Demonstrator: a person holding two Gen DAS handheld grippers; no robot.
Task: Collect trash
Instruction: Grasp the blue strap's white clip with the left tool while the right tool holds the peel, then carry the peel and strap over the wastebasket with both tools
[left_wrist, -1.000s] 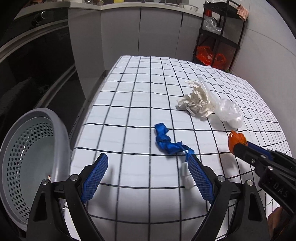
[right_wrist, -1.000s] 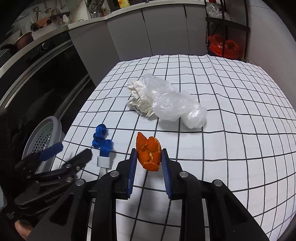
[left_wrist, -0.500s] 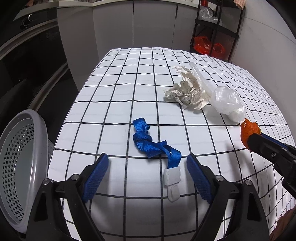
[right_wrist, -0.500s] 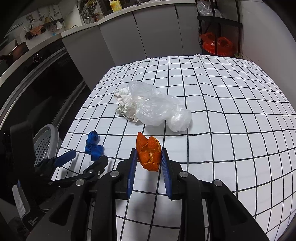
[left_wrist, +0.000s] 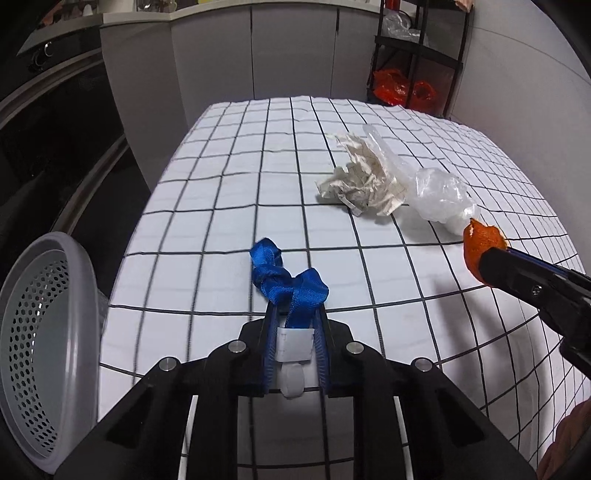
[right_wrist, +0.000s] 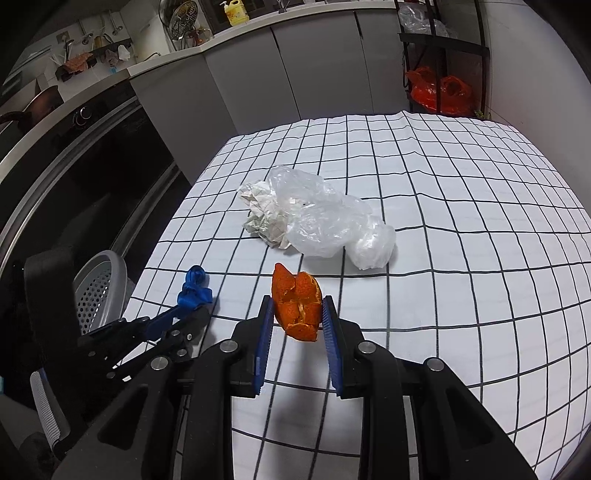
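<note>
Trash was split between my two grippers and the table (left_wrist: 221, 206). My left gripper (left_wrist: 294, 325) had its jaws closed on the blue strap (left_wrist: 286, 282) at the white clip (left_wrist: 295, 345) end; the knotted rest of the strap trailed forward from the jaws onto the checked cloth, near the table's left edge. From the right wrist view I saw the same strap (right_wrist: 194, 290) bunched at the tip of the left gripper (right_wrist: 184, 314).

My right gripper (right_wrist: 297, 319) held the orange peel (right_wrist: 297, 308) pinched between its blue pads (right_wrist: 263, 347), raised off the cloth. In the left wrist view that peel (left_wrist: 482, 245) stuck out from the right gripper (left_wrist: 495, 264) at the right side.

Farther out on the table lay the crumpled paper (left_wrist: 364, 184), touching the clear plastic bag (left_wrist: 439, 195) on its right; both sat well apart from the strap. In the right wrist view the bag (right_wrist: 325, 218) partly covered the paper (right_wrist: 262, 214).

A grey perforated basket (left_wrist: 48, 343) stood tilted beside the table's left edge, its opening facing the camera.
</note>
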